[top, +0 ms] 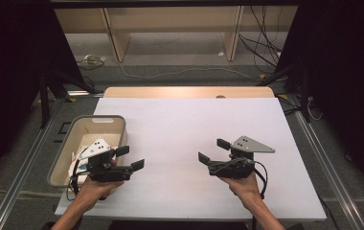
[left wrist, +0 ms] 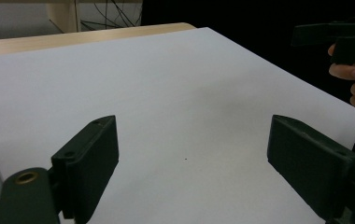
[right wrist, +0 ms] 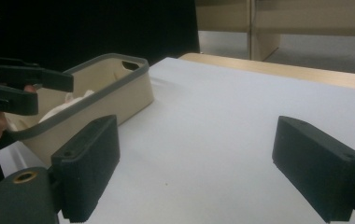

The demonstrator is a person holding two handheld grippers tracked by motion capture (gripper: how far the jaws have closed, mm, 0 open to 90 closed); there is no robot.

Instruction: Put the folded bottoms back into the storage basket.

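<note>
left tool [top: 131,157] held agape beside the bin [top: 60,165] | right tool [top: 213,151] held agape, well apart from bin | both above tabletop [top: 180,124]

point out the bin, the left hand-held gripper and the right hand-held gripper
bin [top: 120,125], high view, far right rim
left hand-held gripper [top: 131,158], high view, between its fingertips
right hand-held gripper [top: 213,150], high view, between its fingertips

Dim room w/ dark edges, white tabletop [top: 180,129] evenly lit, pics slightly soft.
</note>
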